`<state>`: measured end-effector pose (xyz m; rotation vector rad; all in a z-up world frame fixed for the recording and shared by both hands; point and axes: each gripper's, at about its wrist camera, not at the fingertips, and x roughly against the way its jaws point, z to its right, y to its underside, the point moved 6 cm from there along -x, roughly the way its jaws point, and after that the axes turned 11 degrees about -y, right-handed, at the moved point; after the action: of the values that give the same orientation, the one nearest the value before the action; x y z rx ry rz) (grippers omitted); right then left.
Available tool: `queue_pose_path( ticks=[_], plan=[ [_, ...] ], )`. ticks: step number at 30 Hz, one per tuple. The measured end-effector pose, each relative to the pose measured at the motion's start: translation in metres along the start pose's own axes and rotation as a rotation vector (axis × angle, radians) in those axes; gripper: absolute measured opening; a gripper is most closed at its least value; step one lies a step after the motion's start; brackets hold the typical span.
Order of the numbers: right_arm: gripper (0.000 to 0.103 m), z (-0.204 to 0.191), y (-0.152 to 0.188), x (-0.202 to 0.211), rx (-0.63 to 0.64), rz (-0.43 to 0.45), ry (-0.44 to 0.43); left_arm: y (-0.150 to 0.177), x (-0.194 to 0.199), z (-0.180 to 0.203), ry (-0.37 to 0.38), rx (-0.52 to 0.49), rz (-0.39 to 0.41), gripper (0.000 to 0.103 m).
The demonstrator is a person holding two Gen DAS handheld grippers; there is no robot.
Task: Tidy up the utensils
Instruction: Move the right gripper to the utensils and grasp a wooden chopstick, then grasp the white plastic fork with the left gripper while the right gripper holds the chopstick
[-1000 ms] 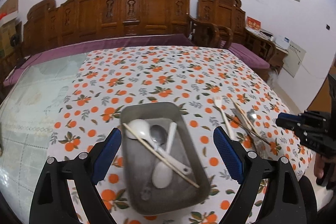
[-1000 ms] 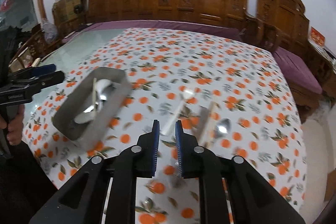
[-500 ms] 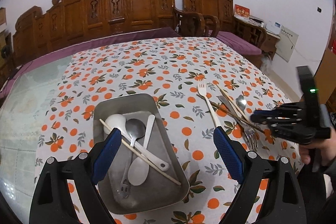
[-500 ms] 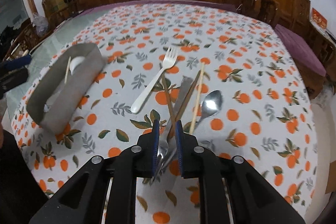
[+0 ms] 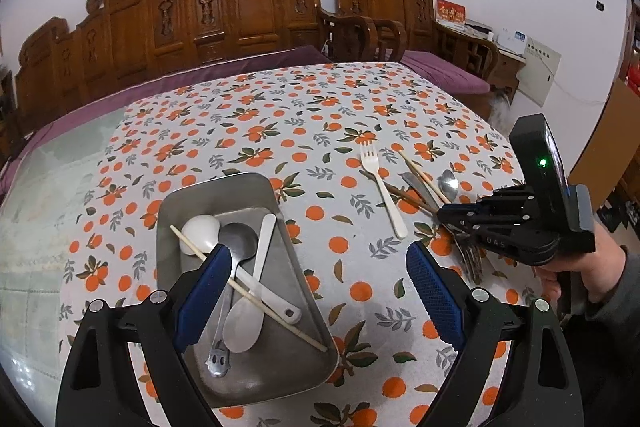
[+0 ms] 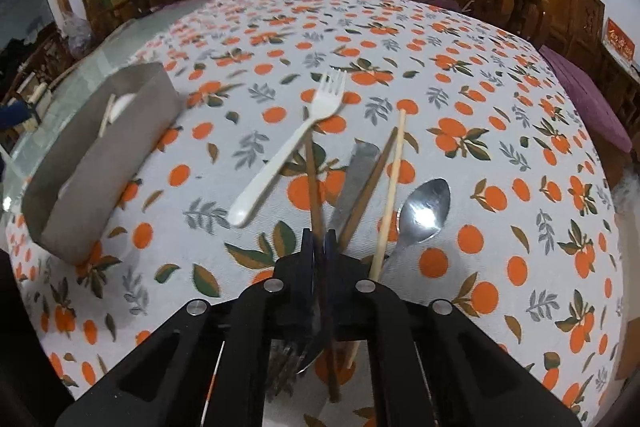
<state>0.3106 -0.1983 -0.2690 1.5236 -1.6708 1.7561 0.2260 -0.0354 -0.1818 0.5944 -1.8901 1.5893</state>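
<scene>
A loose cluster of utensils lies on the table [image 6: 500, 95], which is covered with an orange-print cloth: a white plastic fork [image 6: 292, 147], a dark brown chopstick [image 6: 314, 183], a flat metal knife blade [image 6: 354, 175], a second brown chopstick [image 6: 370, 183], a pale wooden chopstick [image 6: 392, 187] and a metal spoon [image 6: 424, 211], all fanned out with their near ends converging under the right tongs [image 6: 319, 239]. The right tongs have just been closing and now stand pressed together over the near end of the dark brown chopstick, which appears pinched between the pads; a metal fork [image 6: 286, 359] lies beneath the tool body. To the left, well apart from this cluster, sits a rectangular metal tray [image 5: 256, 183] already holding a white spoon [image 5: 200, 233], a metal spoon [image 5: 236, 239], another white spoon [image 5: 246, 323] and a pale chopstick lying across them. The left tongs [image 5: 320, 295] hang wide open above the tray's near right corner, holding nothing. The person's right hand [image 5: 576, 271] grips the right tool's handle.
</scene>
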Motion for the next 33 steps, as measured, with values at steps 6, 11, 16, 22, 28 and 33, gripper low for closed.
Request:
queue_pose_path(
  ticks=[6,11,16,22,28,33],
  plan=[
    [0.006,0.007,-0.007,0.026,-0.047,0.062,-0.053,-0.003,0.001,0.015,0.017,-0.015,-0.001,0.085],
    [0.006,0.020,-0.017,0.050,-0.059,0.122,-0.051,-0.006,-0.010,0.033,0.020,-0.049,-0.029,0.085],
    [0.006,0.050,-0.021,0.062,-0.104,0.153,-0.032,-0.013,-0.030,0.050,0.029,-0.040,-0.067,0.085],
    [0.006,0.078,-0.018,0.057,-0.140,0.157,-0.015,-0.028,-0.069,0.074,0.040,-0.046,-0.113,0.081],
    [0.006,0.092,-0.018,0.056,-0.151,0.165,-0.013,-0.042,-0.112,0.094,0.030,-0.077,-0.166,0.062],
    [0.006,0.098,-0.019,0.055,-0.160,0.170,-0.011,-0.048,-0.146,0.107,0.040,-0.057,-0.222,0.049]
  ],
)
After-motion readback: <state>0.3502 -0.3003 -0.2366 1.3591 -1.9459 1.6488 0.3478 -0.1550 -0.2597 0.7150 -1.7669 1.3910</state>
